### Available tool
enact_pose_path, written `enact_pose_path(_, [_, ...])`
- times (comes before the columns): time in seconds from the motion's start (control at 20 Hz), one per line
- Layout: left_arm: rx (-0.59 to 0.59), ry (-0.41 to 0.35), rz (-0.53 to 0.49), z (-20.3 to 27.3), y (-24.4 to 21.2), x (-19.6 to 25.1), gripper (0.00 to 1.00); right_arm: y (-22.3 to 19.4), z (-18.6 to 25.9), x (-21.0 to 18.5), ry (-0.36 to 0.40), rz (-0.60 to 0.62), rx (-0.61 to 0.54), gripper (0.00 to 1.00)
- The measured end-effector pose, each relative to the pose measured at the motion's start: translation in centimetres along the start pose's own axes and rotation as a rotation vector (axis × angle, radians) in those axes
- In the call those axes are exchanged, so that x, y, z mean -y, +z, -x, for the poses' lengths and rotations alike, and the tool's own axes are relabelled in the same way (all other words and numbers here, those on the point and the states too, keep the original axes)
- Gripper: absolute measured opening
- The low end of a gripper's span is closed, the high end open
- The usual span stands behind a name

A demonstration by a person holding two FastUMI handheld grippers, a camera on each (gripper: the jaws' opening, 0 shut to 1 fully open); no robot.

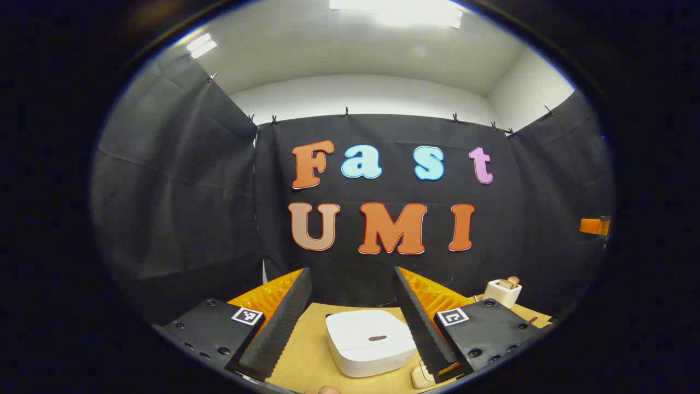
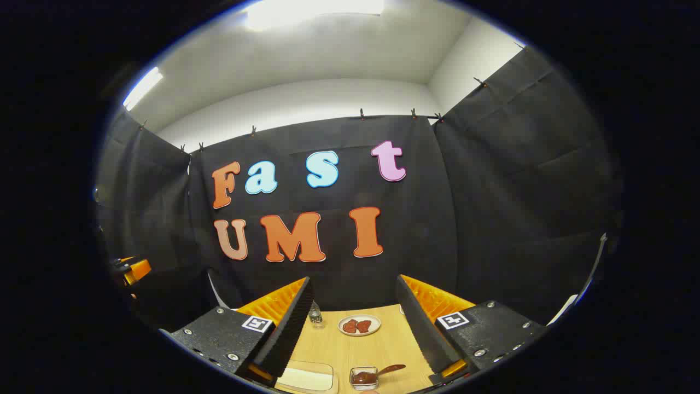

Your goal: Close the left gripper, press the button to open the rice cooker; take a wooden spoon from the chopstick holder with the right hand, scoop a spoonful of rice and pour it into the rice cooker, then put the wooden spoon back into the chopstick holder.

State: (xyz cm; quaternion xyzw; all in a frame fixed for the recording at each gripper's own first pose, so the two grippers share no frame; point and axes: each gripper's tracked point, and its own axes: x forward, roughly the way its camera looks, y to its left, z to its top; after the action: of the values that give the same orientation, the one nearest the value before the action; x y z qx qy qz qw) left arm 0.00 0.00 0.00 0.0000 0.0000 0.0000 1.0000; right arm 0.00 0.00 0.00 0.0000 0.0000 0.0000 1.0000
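Nothing of the task looks done yet, judging by how things lie. Taking the rice cooker (image 1: 371,342) as the landmark, in the left gripper view it sits on the wooden table (image 1: 306,350) with its white lid down flat and a small dark oblong mark on top, probably the release button. The left gripper (image 1: 350,323) hovers above and in front of it, fingers spread wide and gripping nothing, the cooker framed in the gap between them. So the first step, closing those fingers before pressing the button, has not been made. Right of the cooker and farther back stands a white chopstick holder (image 1: 502,293) with brownish handles poking out of its top; whether one is the wooden spoon cannot be told. In the right gripper view the right gripper (image 2: 355,323) is likewise wide open and empty, held over the table. Ahead of it lie a small glass (image 2: 315,315), a plate (image 2: 359,325) with reddish-brown pieces, a pale flat dish (image 2: 306,377) at the near edge, and a small square glass dish (image 2: 365,377) with a brown spoon-like handle resting in it. Every step remains: press, fetch the spoon, scoop, pour, return.
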Motion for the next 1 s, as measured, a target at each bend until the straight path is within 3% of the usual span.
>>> enact_pose_path(0.45, [-0.034,-0.028,0.008,-0.8,-1.1,1.3,1.00,-1.6,-0.5,1.2,-0.020,-0.003,-0.016,0.94])
enact_pose_path(1.0, [-0.051,-0.031,-0.028,-0.7,-1.4,0.8,0.99,-2.4,-0.5,-0.7,0.029,0.007,-0.024,0.94])
